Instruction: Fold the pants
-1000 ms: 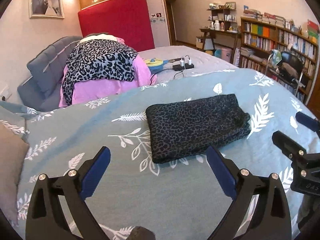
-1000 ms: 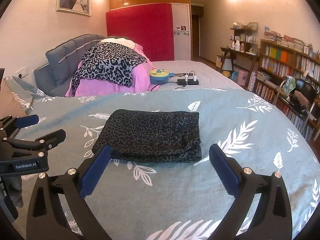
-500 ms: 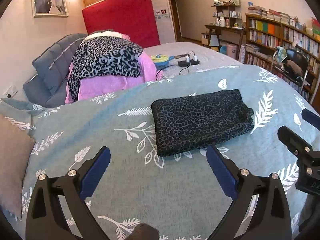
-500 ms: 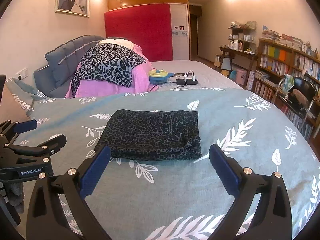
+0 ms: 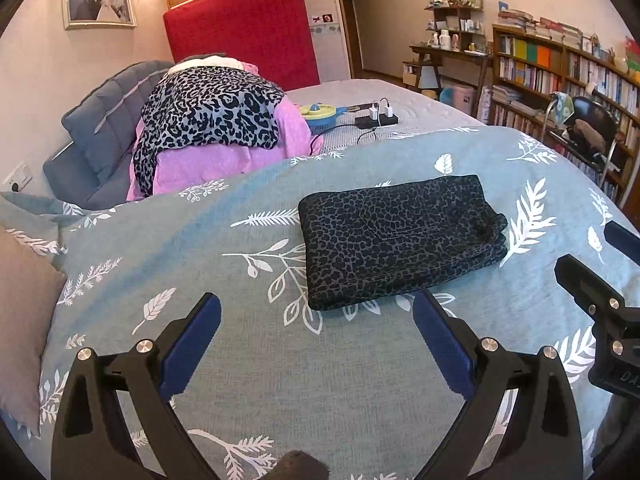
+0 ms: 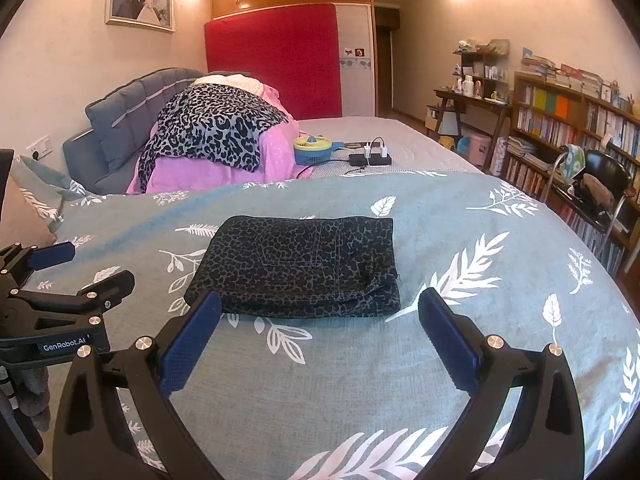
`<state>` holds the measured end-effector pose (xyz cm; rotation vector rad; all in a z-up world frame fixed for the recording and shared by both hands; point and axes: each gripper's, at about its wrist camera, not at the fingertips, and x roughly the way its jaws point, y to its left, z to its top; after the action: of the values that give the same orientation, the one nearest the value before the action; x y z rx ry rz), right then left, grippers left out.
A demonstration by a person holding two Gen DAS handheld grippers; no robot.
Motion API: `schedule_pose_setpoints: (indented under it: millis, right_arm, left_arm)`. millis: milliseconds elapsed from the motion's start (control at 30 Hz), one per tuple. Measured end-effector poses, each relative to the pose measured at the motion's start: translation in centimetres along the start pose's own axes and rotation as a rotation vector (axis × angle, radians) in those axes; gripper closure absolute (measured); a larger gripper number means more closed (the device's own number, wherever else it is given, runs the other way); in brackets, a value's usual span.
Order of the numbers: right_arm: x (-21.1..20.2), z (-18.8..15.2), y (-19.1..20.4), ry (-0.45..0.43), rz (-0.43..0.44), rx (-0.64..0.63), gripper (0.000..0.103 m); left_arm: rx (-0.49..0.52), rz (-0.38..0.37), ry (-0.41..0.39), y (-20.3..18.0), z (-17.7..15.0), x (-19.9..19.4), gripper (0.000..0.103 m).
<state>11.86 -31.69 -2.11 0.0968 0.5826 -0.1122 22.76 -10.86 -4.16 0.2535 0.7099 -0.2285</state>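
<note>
While both my tongs, left gripper (image 5: 316, 328) and right gripper (image 6: 318, 326), gape empty, the leopard-print pants (image 6: 298, 266) lie ahead, a soft folded rectangle, nearer than before.

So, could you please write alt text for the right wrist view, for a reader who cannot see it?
Dark leopard-print pants, folded into a compact rectangle, lie on a teal leaf-patterned bedspread just beyond the open right gripper, which holds nothing. The left gripper, also open, shows at the left edge.

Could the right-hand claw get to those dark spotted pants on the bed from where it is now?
Probably yes. The right gripper is open and empty, and the folded pants lie flat on the bedspread just beyond its fingertips, with nothing between them.
</note>
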Motion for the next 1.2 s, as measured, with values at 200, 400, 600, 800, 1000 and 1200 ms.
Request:
schedule_pose_setpoints:
  millis: [200,400,600,800,1000,1200]
  right_arm:
    - [0.6,-0.1,-0.2,0.011,0.004,0.003,0.003]
    - [1.3,0.0,-0.2,0.017,-0.006,0.004,0.003]
    - [1.6,0.0,-0.3,0.024,-0.01,0.004,0.003]
    - [2.3,0.1,-0.5,0.033,-0.022,0.005,0.003]
    - [2.7,0.3,-0.6,0.034,-0.028,0.004,0.003]
    - [2.9,0.4,-0.7,0.037,-0.029,0.004,0.003]
  left_arm:
    - [0.005,-0.019,0.006,-0.1,-0.1,0.5,0.007]
    - [0.007,-0.025,0.013,-0.2,0.0,1.2,0.007]
    - [0.008,-0.02,0.019,-0.3,0.1,1.6,0.007]
    - [0.013,-0.027,0.019,-0.6,0.2,1.9,0.007]
    - [0.017,-0.026,0.02,-0.9,0.3,2.1,0.007]
    - [0.018,-0.029,0.02,-1.0,0.3,2.2,0.007]
